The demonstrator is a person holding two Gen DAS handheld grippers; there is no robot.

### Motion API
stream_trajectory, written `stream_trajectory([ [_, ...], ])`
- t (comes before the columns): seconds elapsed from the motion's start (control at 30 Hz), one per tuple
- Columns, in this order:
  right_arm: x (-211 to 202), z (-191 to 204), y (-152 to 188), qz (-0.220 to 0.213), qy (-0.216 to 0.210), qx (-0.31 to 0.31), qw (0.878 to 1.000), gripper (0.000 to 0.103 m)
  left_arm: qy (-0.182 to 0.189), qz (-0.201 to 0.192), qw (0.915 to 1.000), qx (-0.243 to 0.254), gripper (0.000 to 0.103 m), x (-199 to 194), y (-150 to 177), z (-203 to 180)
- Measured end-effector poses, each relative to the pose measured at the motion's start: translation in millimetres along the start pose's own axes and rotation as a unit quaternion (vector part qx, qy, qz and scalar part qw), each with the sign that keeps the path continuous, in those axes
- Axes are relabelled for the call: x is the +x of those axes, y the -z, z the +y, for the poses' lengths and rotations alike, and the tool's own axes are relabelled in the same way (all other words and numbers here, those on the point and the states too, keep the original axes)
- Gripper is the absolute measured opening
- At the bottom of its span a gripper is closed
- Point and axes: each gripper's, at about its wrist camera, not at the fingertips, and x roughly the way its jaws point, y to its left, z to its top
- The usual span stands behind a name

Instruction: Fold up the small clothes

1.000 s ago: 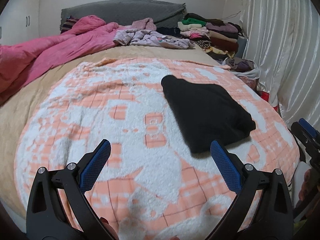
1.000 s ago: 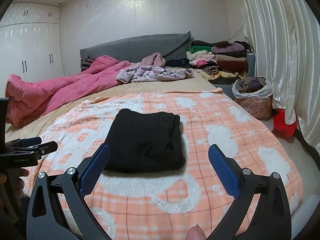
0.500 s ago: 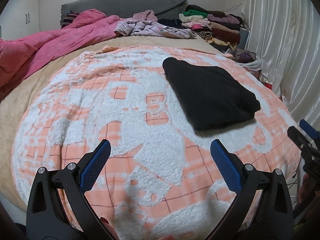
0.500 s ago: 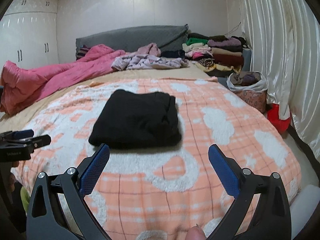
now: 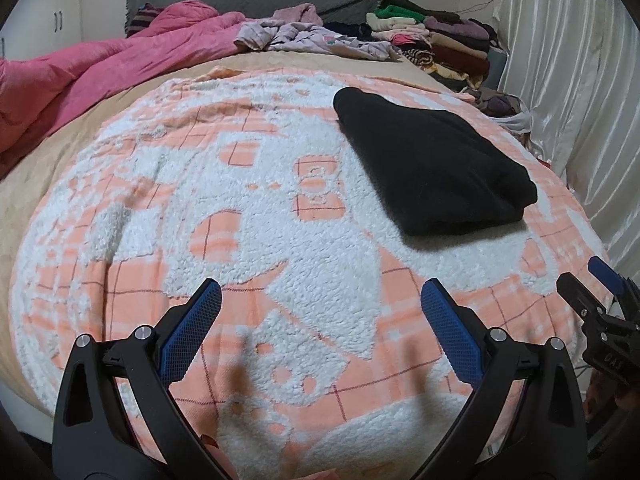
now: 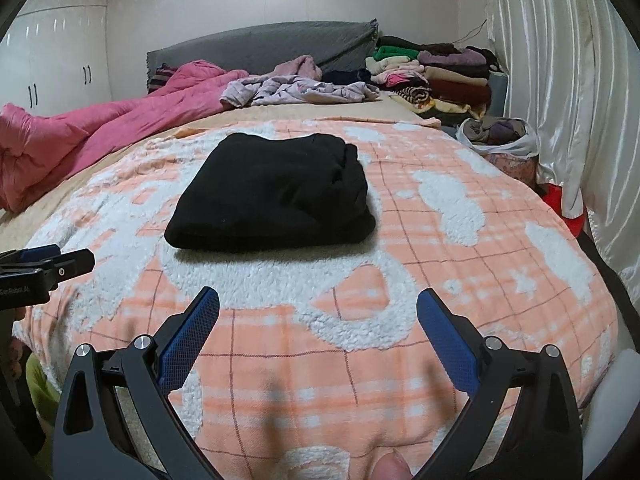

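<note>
A black garment point(image 5: 430, 160) point(image 6: 276, 196), folded into a thick rectangle, lies on the orange-and-white fleece blanket point(image 5: 248, 216) point(image 6: 440, 240). My left gripper point(image 5: 320, 300) hovers open over the blanket's near edge, below and left of the garment, with nothing between its blue pads. My right gripper point(image 6: 318, 304) is open too, just short of the garment's near edge and holding nothing. Each gripper shows at the edge of the other's view: the right one point(image 5: 600, 304), the left one point(image 6: 44, 264).
A crumpled pink duvet point(image 6: 100, 132) lies along the left side. Loose lilac clothes point(image 6: 296, 90) sit near the grey headboard point(image 6: 260, 48). A stack of folded clothes point(image 6: 432, 76) is at the back right, a bag of clothes point(image 6: 498, 136) below it, white curtains point(image 6: 560, 80) on the right.
Both grippers have come lower and closer to the blanket, so the black garment sits nearer and larger in both views. The garment itself has not moved. Both stayed open.
</note>
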Motion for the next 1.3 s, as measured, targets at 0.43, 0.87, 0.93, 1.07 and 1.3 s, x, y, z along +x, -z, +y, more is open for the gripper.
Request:
stream_trajectory([
  [0.43, 1.3, 1.0, -0.1, 0.0, -0.003, 0.0, 1.0, 0.099, -0.004, 0.003, 1.0, -0.004, 0.093, 1.7, -0.7, 5.5],
  [0.87, 0.6, 2.4, -0.7, 0.0, -0.003, -0.001, 1.0, 0.099, -0.008, -0.001, 1.0, -0.005, 0.093, -2.8, -2.1, 5.1],
  [0.93, 0.6, 2.4, -0.7, -0.001, -0.004, -0.001, 1.0, 0.099, -0.009, 0.0, 0.9999, -0.005, 0.093, -3.4, -2.1, 5.5],
  [1.07, 0.5, 3.8, -1.3, 0.0, -0.005, -0.003, 1.0, 0.099, -0.008, -0.001, 1.0, -0.005, 0.093, -3.9, -2.5, 5.6],
  [1.3, 1.2, 4.7, -0.7, 0.004, -0.007, -0.002, 1.0, 0.099, -0.01, 0.0, 0.9999, -0.004, 0.093, -3.9, -2.5, 5.3],
])
